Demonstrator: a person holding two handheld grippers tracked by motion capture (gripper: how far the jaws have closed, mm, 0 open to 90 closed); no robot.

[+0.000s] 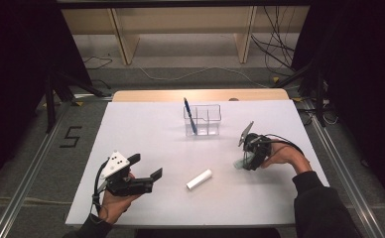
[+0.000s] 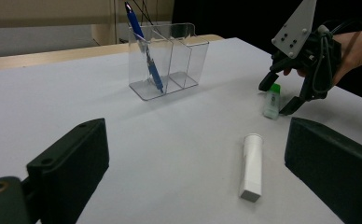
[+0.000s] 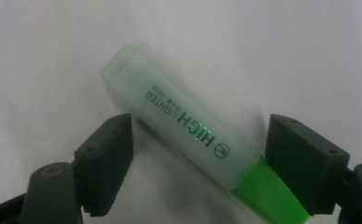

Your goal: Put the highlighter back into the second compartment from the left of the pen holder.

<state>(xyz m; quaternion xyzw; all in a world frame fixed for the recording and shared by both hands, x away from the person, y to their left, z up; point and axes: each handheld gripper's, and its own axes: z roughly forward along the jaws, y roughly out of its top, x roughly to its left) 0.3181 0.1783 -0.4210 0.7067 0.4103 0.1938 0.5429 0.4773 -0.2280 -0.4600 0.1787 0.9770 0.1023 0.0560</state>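
A pale green highlighter [image 3: 188,130] with a bright green end lies flat on the white table [image 1: 146,129]. My right gripper [image 3: 198,140] points down over it, open, with one jaw on each side; the left jaw stands clear of the barrel. In the high view the highlighter [image 1: 240,163] is at the right, under the right gripper [image 1: 245,161]. My left gripper [image 1: 147,166] is open at the front left with nothing between its jaws. A white tube [image 1: 199,179] lies between the two grippers. In the left gripper view the white tube [image 2: 252,165] lies ahead, with the highlighter [image 2: 272,100] beyond it.
A clear compartmented holder [image 1: 213,116] stands at the back middle with a blue pen [image 1: 190,116] leaning in its left compartment. The table's far edge is a wooden strip. Cables and shelf legs are on the floor beyond.
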